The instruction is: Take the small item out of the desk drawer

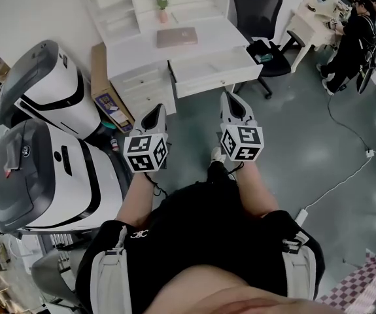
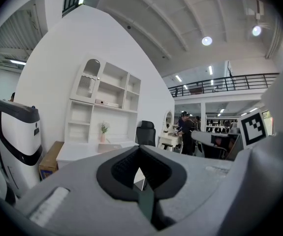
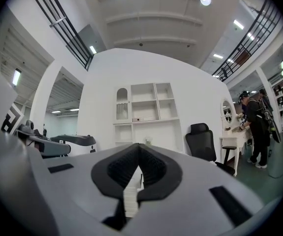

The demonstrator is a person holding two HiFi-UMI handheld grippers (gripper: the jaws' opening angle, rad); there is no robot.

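The white desk (image 1: 204,30) stands a few steps ahead, and its centre drawer (image 1: 215,69) is pulled open. The inside of the drawer looks pale, and no small item can be made out in it from here. My left gripper (image 1: 156,112) and right gripper (image 1: 232,101) are held side by side at waist height, both pointing at the desk and well short of it. In the left gripper view the left gripper (image 2: 139,148) is shut with nothing in it. The right gripper (image 3: 139,146) is likewise shut and holds nothing.
A pink flat notebook (image 1: 177,36) and a flower vase (image 1: 163,4) sit on the desk. A black office chair (image 1: 263,19) stands right of the drawer. Left are a cardboard box (image 1: 107,93) and two big white-grey machines (image 1: 44,90). A person (image 1: 354,31) stands far right; a cable (image 1: 344,175) crosses the floor.
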